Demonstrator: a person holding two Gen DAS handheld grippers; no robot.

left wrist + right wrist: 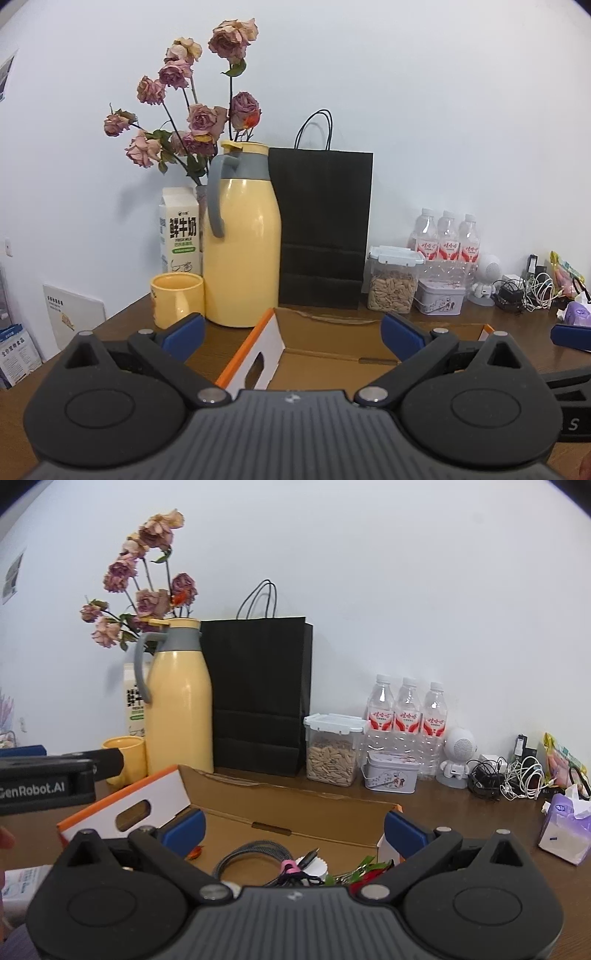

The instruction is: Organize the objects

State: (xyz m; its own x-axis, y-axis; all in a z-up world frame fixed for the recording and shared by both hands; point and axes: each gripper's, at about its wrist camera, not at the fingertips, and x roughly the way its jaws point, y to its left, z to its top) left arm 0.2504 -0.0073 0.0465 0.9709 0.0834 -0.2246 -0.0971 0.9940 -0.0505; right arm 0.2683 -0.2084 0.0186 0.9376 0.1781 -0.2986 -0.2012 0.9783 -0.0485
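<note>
An open cardboard box (pixel 332 332) (pixel 295 805) with an orange-edged white flap (pixel 125 805) lies on the brown table in front of both grippers. Inside it, the right wrist view shows a coiled grey cable (pixel 255 856), a pen (pixel 308 857), a pink clip (pixel 289 867) and some red and green bits (pixel 365 869). My left gripper (pixel 293 336) hovers open over the box's left part, nothing between its blue pads. My right gripper (pixel 295 829) is open above the box contents, holding nothing. The left gripper's black body (pixel 48 779) shows at the left of the right wrist view.
Along the wall stand a yellow thermos jug (pixel 242 240), yellow mug (pixel 177 299), milk carton (pixel 181 229), dried roses (pixel 192 110), black paper bag (pixel 321 229), seed container (pixel 332 749), small tin (pixel 391 771), three water bottles (pixel 408 716), white robot figure (pixel 458 757), tangled cables (pixel 509 775), tissue pack (pixel 565 827).
</note>
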